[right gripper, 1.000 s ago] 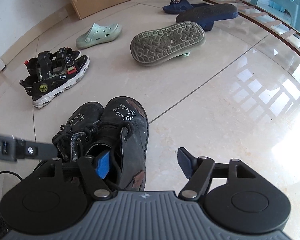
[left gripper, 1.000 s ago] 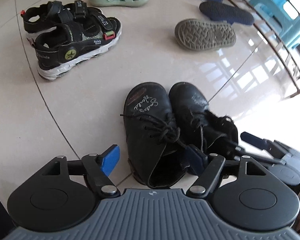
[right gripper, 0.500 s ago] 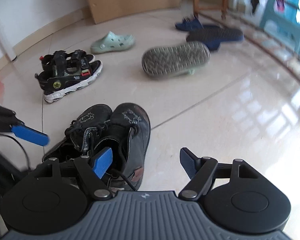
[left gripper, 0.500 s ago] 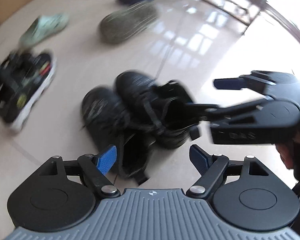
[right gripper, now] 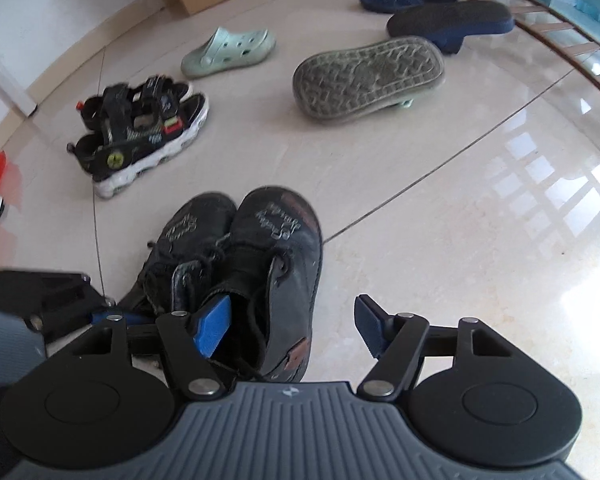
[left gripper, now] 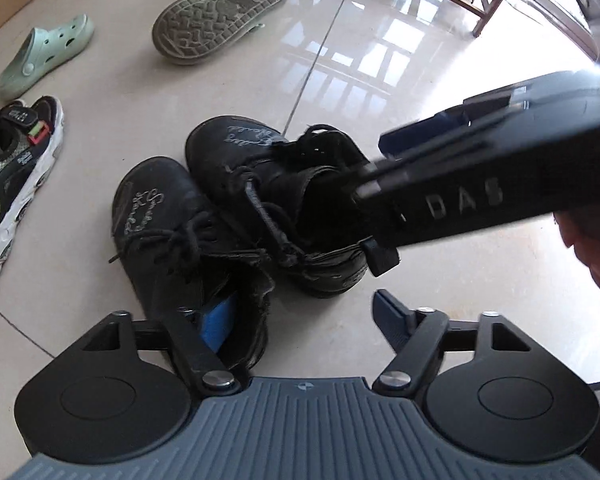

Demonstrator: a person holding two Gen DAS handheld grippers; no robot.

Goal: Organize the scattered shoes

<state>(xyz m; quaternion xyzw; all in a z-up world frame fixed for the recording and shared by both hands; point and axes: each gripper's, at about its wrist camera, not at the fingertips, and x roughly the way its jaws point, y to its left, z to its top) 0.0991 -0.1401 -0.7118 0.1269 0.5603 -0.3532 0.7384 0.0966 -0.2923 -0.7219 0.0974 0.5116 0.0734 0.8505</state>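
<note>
The two black boots [left gripper: 236,216] are standing side by side, touching, on the tile floor [right gripper: 440,240]. Each set of tongs, left [left gripper: 304,316] and right [right gripper: 292,324], is gaping apart, one pad inside a boot collar. Closing on soft collar could let a boot sag or tip. No containers are showing.

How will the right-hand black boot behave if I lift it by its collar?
The boot will probably sag: its collar looks soft and creased. Loose laces may dangle and snag. The thick sole suggests toe-heavy tipping.
</note>
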